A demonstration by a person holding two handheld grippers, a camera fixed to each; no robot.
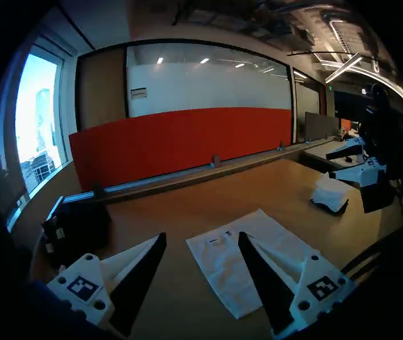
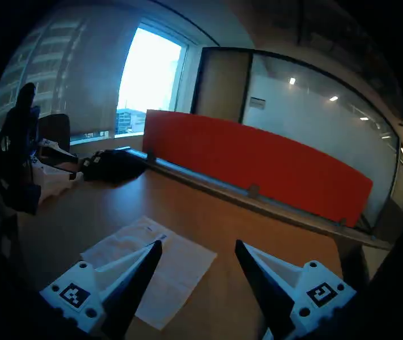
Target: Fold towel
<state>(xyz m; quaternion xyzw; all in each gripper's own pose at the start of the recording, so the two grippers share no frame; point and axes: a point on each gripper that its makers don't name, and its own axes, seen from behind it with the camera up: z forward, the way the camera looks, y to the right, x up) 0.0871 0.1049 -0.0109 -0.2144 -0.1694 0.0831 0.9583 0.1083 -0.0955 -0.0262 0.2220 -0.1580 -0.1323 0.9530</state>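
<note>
A white towel (image 1: 219, 262) lies flat on the wooden table (image 1: 258, 190), a small label near its far edge. My left gripper (image 1: 201, 235) hovers open just over its near side; the right finger overlaps the cloth and nothing is between the fingers. In the right gripper view the same towel (image 2: 174, 271) lies below and left of my open right gripper (image 2: 197, 242), whose left finger covers part of it. Farther off I see the right gripper (image 1: 359, 163) and the left gripper (image 2: 52, 161), each held by a person.
A black bag (image 1: 76, 226) (image 2: 113, 164) sits at the table's window end. A red divider panel (image 1: 184, 141) (image 2: 258, 164) runs along the far edge. A white folded bundle (image 1: 330, 194) lies under the distant right gripper. A dark chair (image 2: 54, 130) stands by the window.
</note>
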